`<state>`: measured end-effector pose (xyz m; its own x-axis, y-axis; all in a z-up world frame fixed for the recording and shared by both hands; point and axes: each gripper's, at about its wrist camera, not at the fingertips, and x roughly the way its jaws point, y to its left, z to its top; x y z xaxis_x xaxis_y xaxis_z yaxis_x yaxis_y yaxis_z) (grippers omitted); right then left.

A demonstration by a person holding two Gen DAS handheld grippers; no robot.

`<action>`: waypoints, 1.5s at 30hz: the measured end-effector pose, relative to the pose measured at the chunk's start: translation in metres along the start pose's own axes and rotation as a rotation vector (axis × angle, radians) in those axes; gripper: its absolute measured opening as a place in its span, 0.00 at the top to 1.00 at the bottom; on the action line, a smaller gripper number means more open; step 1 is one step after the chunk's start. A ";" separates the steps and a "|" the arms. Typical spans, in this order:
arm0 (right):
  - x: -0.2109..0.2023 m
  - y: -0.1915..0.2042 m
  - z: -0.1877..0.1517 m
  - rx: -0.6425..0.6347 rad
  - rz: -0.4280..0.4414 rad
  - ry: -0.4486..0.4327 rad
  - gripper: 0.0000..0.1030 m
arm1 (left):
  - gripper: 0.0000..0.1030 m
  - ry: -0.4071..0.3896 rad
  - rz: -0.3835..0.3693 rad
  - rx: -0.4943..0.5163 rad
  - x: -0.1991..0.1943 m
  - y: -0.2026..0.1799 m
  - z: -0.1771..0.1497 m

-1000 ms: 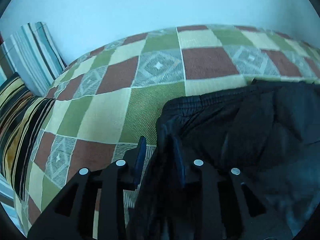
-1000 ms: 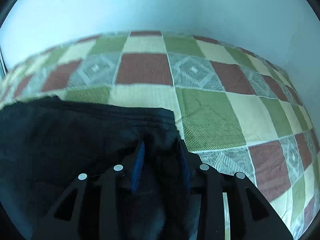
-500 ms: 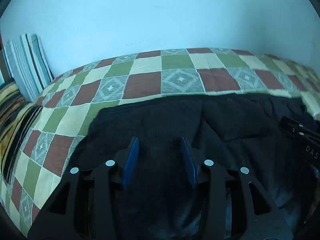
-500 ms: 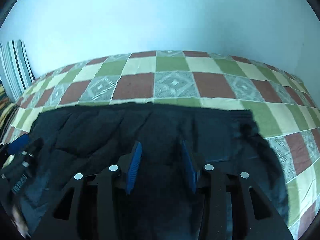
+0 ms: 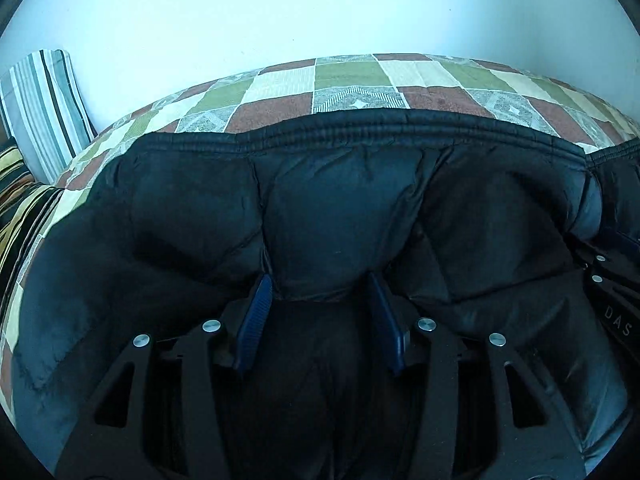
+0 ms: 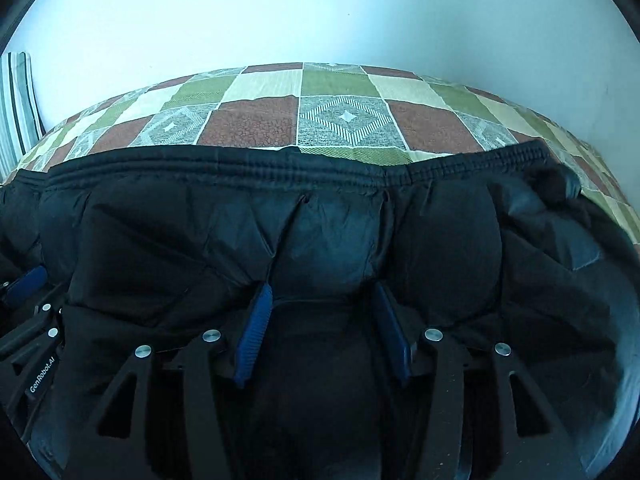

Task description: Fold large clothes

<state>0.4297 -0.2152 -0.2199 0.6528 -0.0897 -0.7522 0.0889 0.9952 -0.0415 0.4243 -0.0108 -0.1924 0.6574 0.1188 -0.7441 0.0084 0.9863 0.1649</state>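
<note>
A black padded jacket (image 5: pixel 332 200) lies spread on the bed, its ribbed elastic hem (image 5: pixel 360 124) along the far side. My left gripper (image 5: pixel 319 280) rests on the jacket's near part. Its jaws are opening, with a soft bulge of fabric lying between the blue pads (image 5: pixel 256 320), not pinched. In the right wrist view the same jacket (image 6: pixel 332 232) fills the lower half. My right gripper (image 6: pixel 322 289) rests on it the same way, jaws opening over loose fabric. Each gripper shows at the edge of the other's view: the right gripper (image 5: pixel 612 280) and the left gripper (image 6: pixel 28 320).
The bed wears a checked sheet (image 5: pixel 352 76) in green, cream, rust and grey, bare beyond the hem up to a pale wall. A striped pillow (image 5: pixel 44 108) leans on the wall at far left, with a striped blanket (image 5: pixel 16 200) below it.
Both grippers were shut on the jacket's side edges a second ago. They have come back toward the near side, the jacket now lies spread before them, and both jaws have widened off the fabric.
</note>
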 end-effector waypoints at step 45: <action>-0.132 -0.079 -0.031 0.053 -0.014 -0.129 0.24 | 0.21 -0.035 -0.183 -0.289 -0.108 0.113 -0.050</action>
<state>0.3125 -0.2812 -0.1377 0.7424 -0.1113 -0.6606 0.1362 0.9906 -0.0138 0.3166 0.0935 -0.1259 0.6899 -0.0626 -0.7212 -0.0817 0.9831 -0.1636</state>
